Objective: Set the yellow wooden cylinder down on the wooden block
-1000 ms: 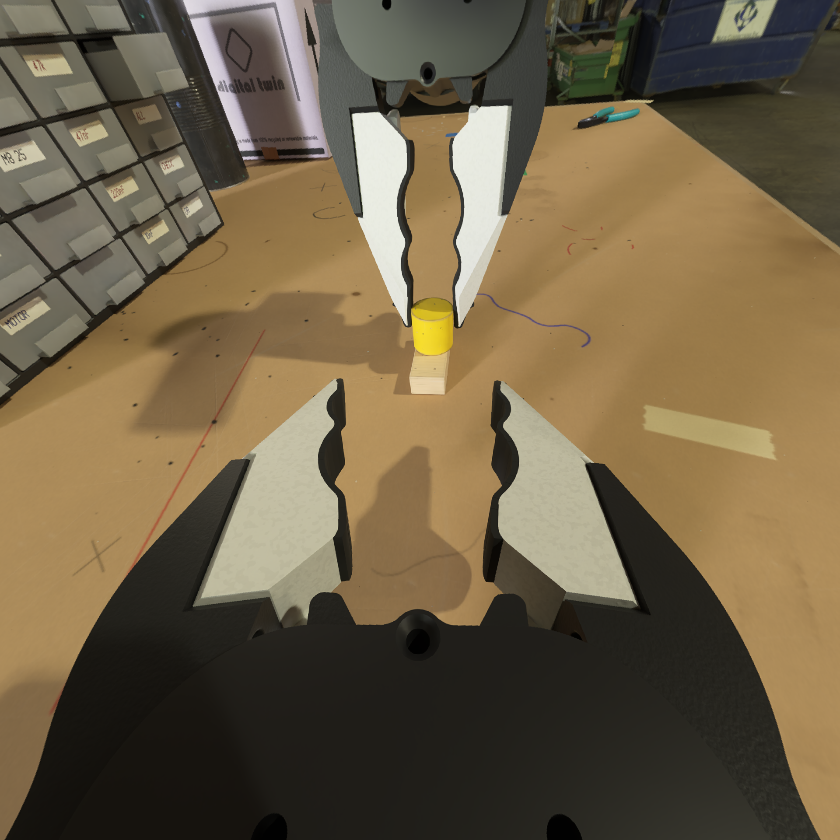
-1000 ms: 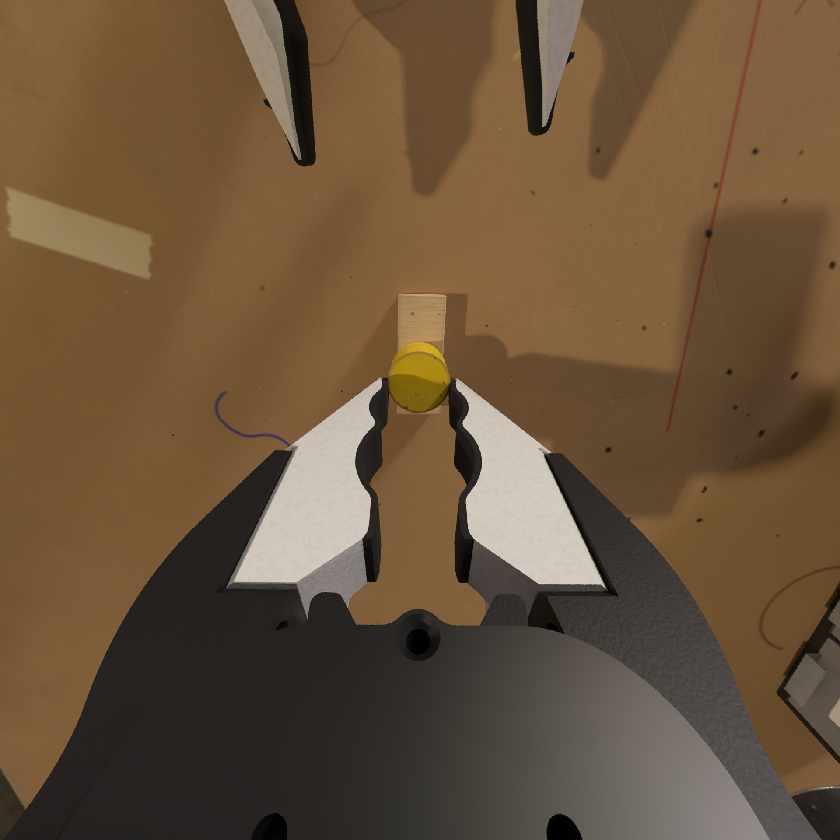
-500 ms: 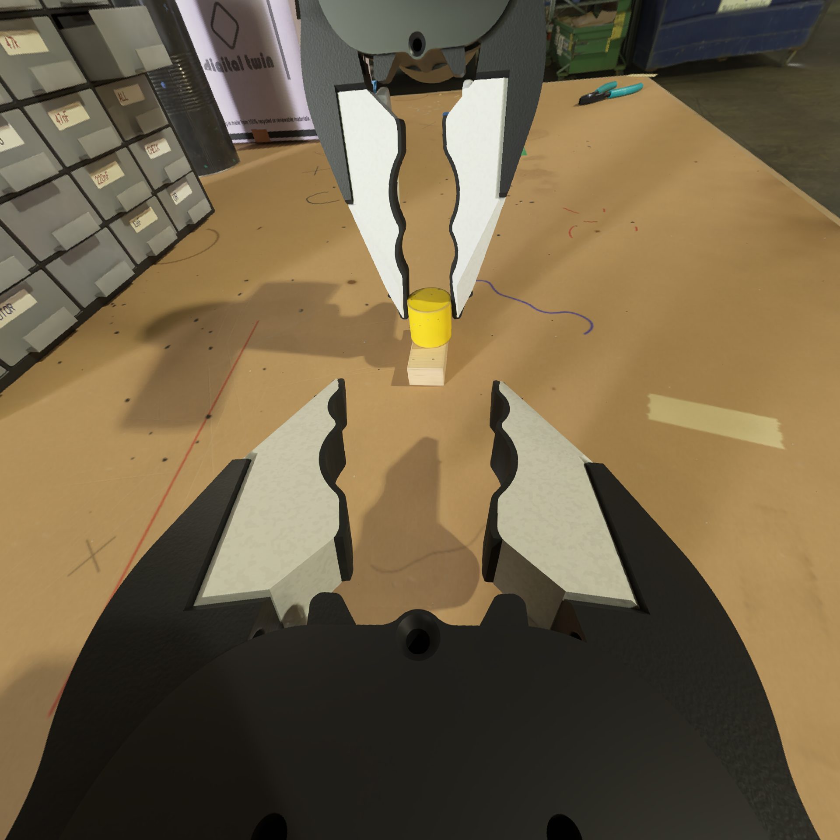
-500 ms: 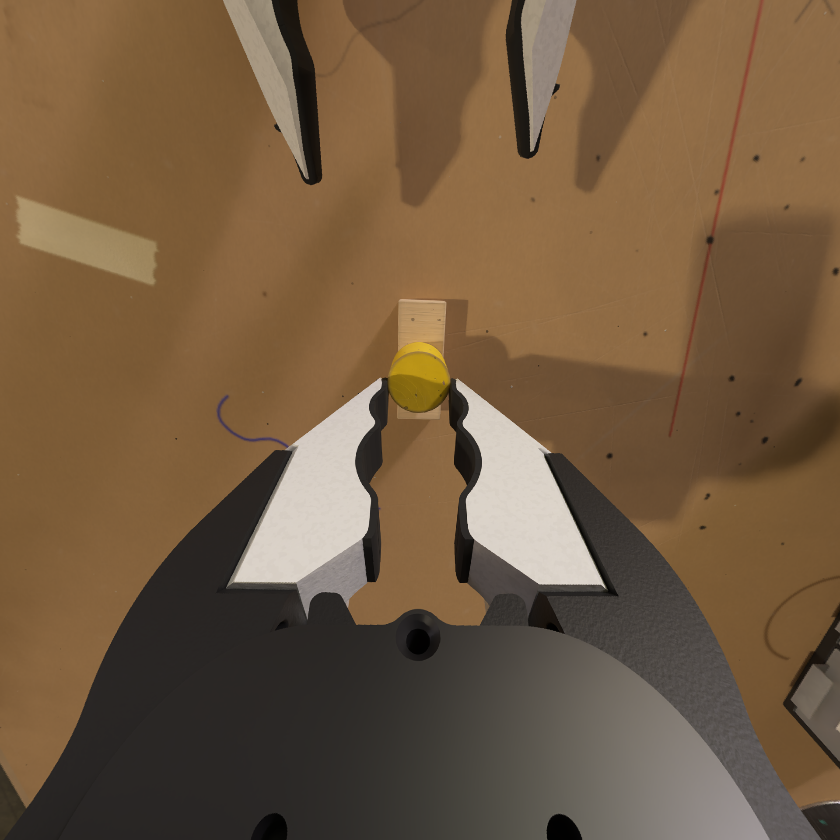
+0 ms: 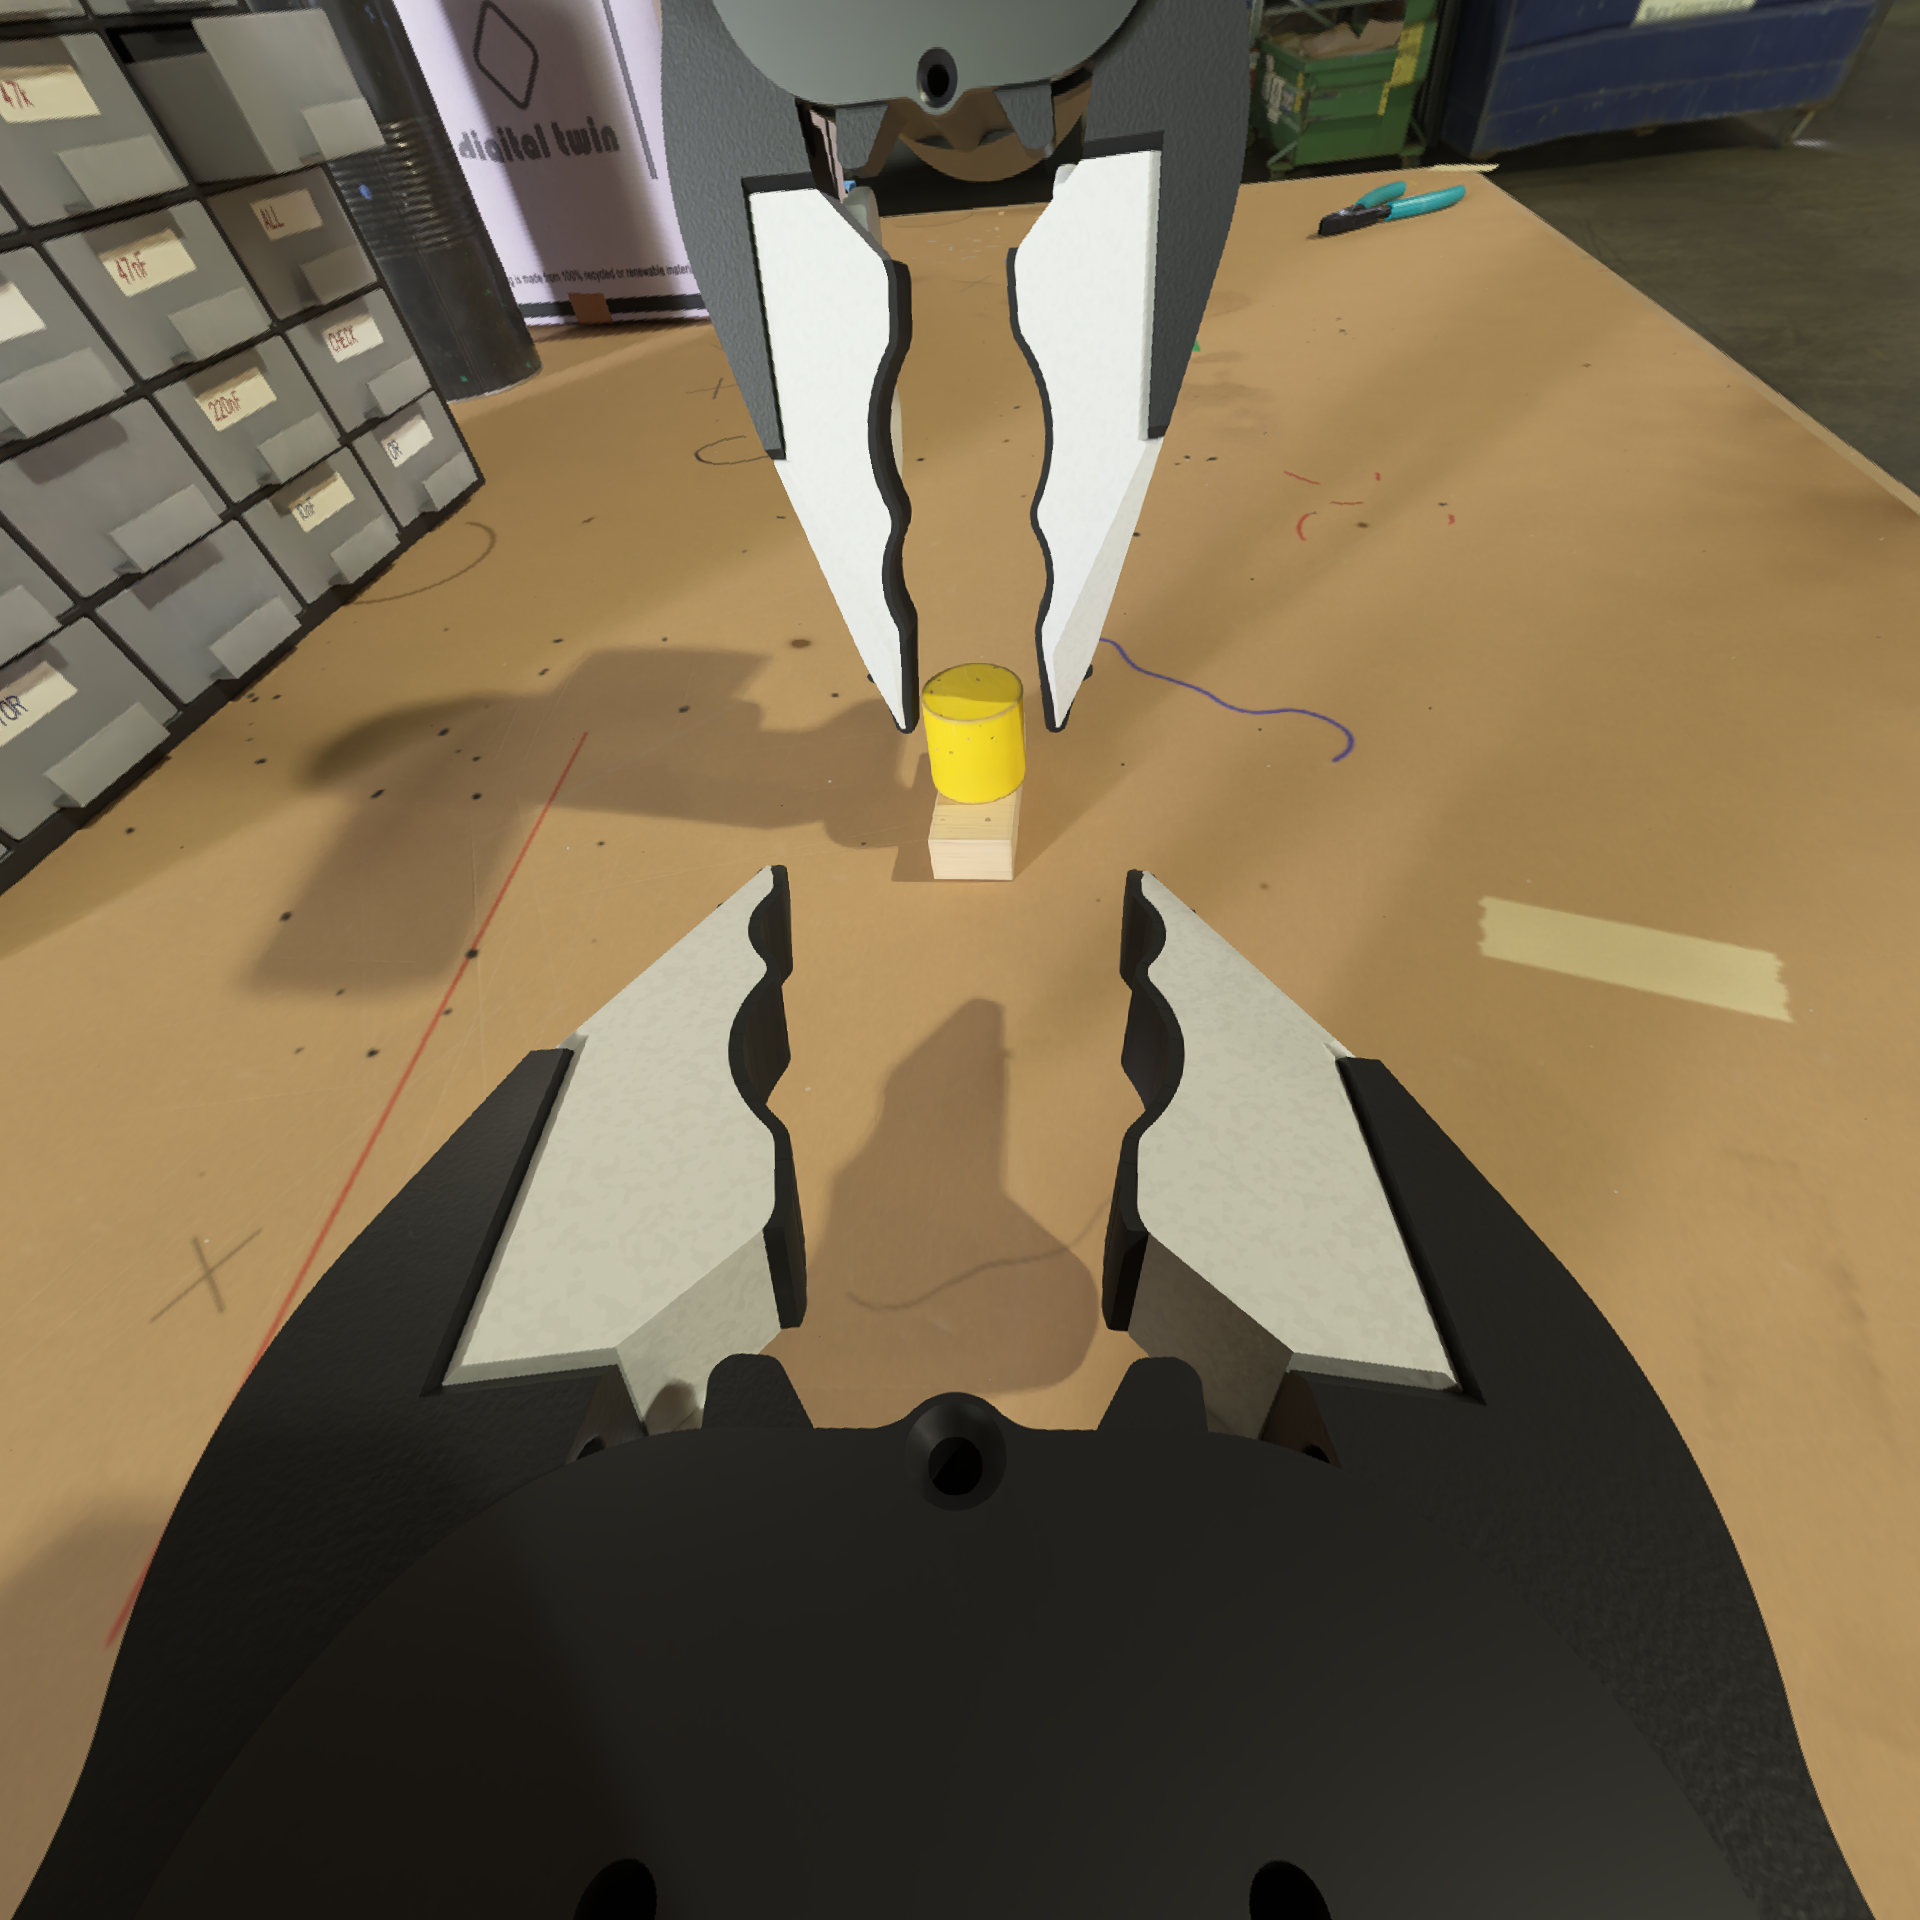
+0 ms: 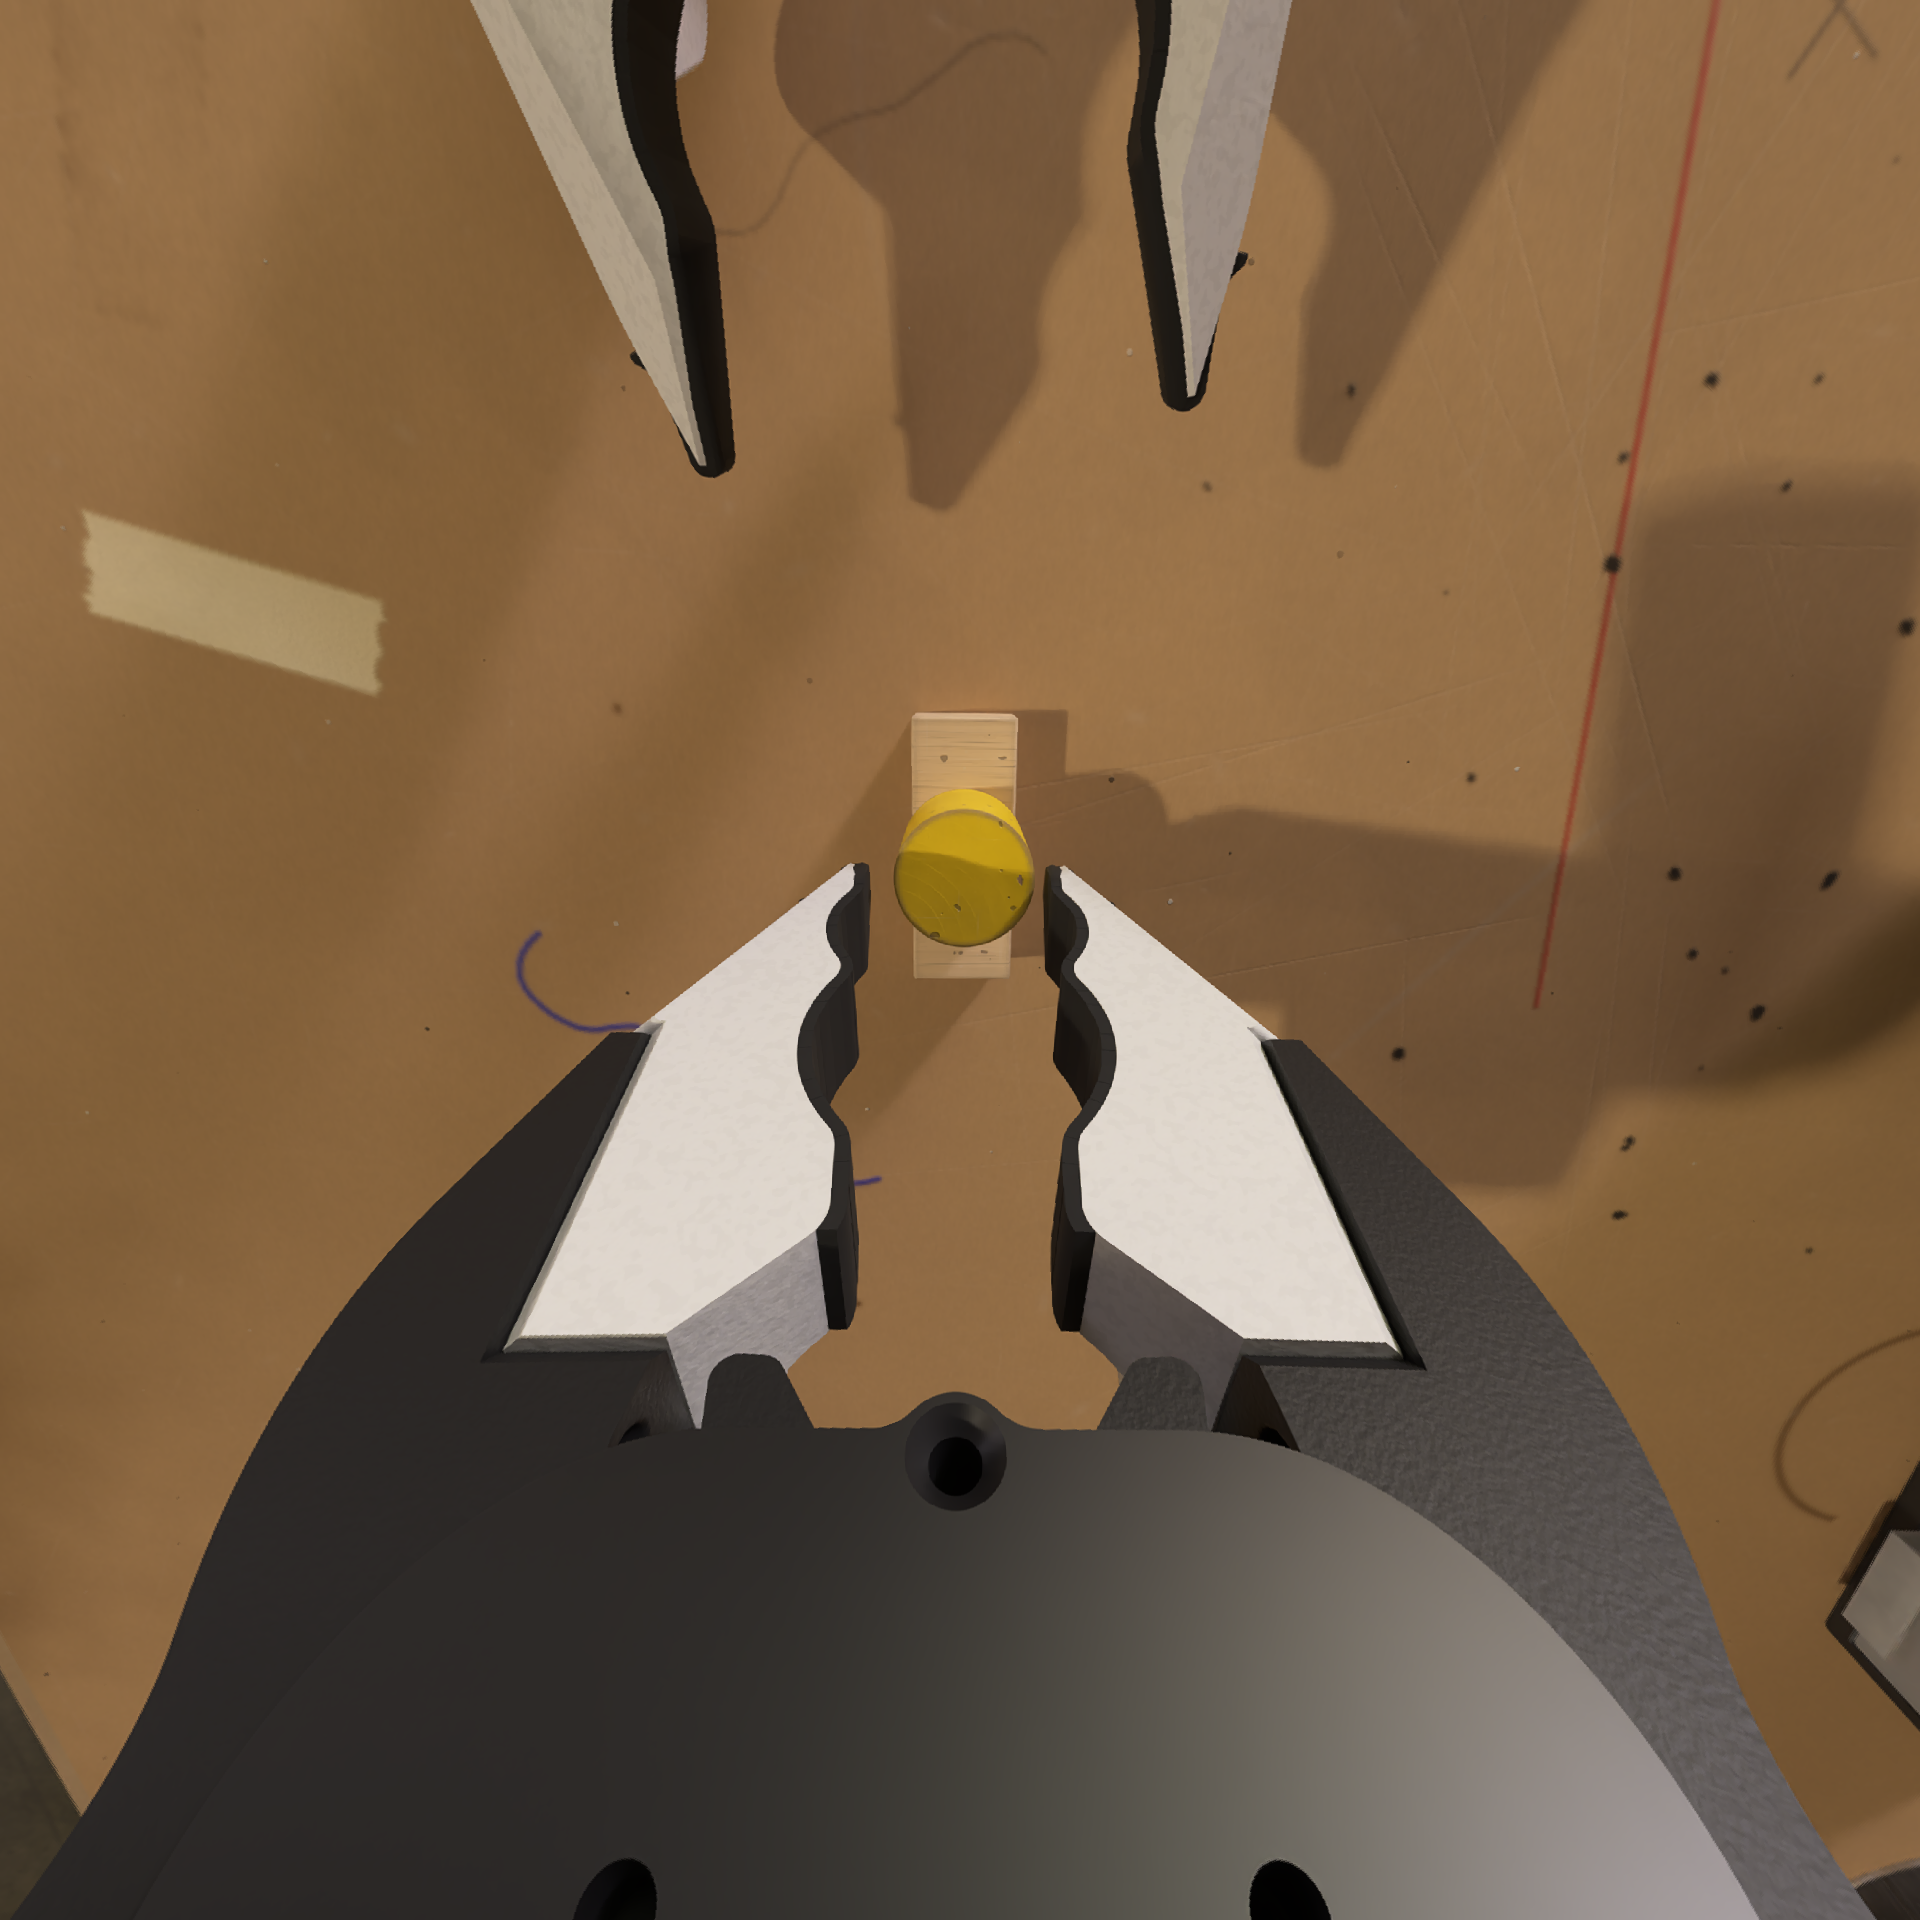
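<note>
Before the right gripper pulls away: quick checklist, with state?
1. Yellow cylinder sits on the wooden block: ok.
2. Cylinder upright: ok.
3. Right gripper open, gaps on both sides of the cylinder: ok.
4. Cylinder centred on the block: not ok, it sits toward the end nearer the right gripper.
5. Left gripper open, short of the block: ok.
6. Block flat on the table: ok.

One cylinder (image 5: 974, 734), one block (image 5: 971, 844), two grippers.
</note>
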### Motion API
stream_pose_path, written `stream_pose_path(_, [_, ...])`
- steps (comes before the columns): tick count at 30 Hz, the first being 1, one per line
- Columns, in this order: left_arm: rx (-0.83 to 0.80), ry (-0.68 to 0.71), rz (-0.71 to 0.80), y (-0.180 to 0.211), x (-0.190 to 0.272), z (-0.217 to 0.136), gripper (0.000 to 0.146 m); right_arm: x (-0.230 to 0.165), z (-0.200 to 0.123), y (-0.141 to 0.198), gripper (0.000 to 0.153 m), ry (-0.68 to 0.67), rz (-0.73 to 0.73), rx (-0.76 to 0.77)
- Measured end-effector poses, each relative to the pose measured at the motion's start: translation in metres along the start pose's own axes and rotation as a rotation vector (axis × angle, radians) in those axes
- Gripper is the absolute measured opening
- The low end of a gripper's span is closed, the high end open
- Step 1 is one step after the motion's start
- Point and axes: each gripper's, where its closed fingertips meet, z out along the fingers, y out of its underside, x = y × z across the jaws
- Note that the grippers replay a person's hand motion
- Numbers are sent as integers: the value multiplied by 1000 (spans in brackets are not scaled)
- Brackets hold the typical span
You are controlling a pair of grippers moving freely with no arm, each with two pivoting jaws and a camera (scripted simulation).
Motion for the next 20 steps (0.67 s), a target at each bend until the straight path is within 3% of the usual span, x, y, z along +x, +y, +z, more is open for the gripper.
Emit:
stream_pose_path(8, [-1,-4,3,0,0,0,64,3,-5,7,39,16,21,-11])
stream_pose_path(14, [-10,-3,11,1,1,1,64,-3,3,17,47,-53,55,-3])
stream_pose_path(20, [-13,-4,13,2,0,1,63,-4,7,15,44,-61,45,6])
